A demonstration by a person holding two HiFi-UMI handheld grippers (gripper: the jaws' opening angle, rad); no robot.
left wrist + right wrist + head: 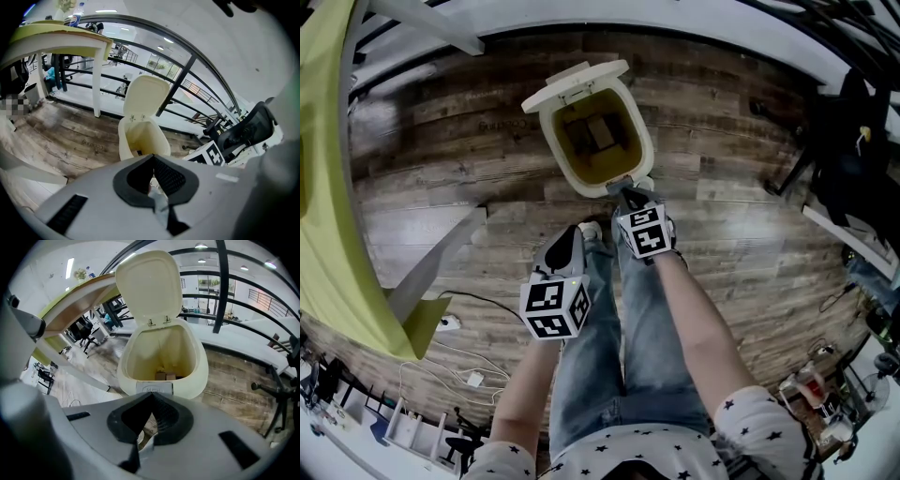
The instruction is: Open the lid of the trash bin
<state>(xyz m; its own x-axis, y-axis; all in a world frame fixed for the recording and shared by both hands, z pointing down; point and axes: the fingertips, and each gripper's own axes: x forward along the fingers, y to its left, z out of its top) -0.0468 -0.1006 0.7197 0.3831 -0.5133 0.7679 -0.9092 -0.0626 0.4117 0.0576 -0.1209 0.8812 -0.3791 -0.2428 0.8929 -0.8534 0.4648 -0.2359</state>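
The cream trash bin [572,164] stands on the wooden floor with its lid [575,84] swung up and back, so the inside shows, with brown scraps at the bottom [165,376]. My right gripper [625,194] is at the bin's front rim, jaws shut and empty; in the right gripper view its tips [153,394] meet just below the bin's grey front latch [154,387]. My left gripper [572,234] hangs lower and to the left, apart from the bin [140,136], jaws [153,158] shut on nothing. The raised lid [149,284] [145,96] stays upright.
A yellow-green table [328,187] with a white leg [431,267] stands at the left, with cables and a power strip [450,323] on the floor under it. A black chair base [787,169] is at the right. A railing [220,282] runs behind the bin.
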